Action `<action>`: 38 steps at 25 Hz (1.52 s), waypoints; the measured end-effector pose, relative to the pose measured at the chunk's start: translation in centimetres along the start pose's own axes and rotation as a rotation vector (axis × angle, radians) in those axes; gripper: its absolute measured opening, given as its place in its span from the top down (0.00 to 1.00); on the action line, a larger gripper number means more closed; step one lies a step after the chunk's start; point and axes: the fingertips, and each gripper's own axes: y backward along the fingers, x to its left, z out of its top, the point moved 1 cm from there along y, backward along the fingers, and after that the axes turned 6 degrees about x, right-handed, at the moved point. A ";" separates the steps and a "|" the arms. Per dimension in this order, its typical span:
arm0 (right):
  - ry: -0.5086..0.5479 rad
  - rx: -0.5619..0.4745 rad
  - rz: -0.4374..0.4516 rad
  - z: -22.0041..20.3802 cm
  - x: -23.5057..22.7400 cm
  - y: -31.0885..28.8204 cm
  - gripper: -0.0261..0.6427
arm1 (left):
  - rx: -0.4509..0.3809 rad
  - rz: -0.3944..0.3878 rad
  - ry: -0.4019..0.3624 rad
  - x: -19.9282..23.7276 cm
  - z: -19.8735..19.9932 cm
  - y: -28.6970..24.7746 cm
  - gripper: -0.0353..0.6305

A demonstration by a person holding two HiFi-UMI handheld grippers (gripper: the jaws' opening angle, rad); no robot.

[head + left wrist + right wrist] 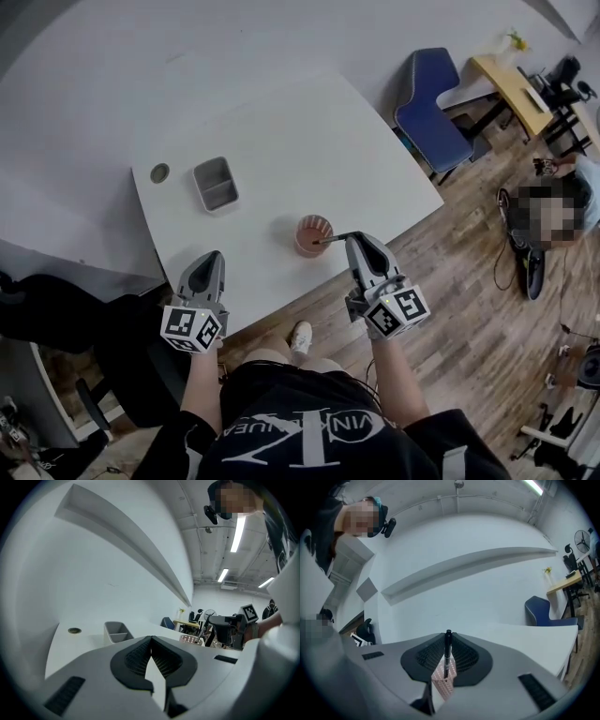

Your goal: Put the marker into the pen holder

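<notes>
Right gripper (354, 240) clamping the black marker (334, 241), its far end reaching the pink pen holder (312, 234) just ahead, left gripper (210, 259) hanging closed and empty, grey tray (216, 183) sitting beyond it on the white table (375, 159), blue chair (433, 108) standing past.

She's wearing a black tee (309, 442) with white lettering; left tool (213, 257) and right tool (354, 239) are showing grey shells, black-and-white marker cubes (192, 328).

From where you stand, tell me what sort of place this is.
Probably an office or lab workroom: a white table with a blue chair beside it, a wooden desk further back on the wood floor, and strip lights on the ceiling.
</notes>
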 end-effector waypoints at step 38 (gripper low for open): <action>0.023 0.145 0.018 -6.0 0.3 -4.8 0.88 | 0.095 -0.074 0.014 0.6 -4.1 -3.6 0.92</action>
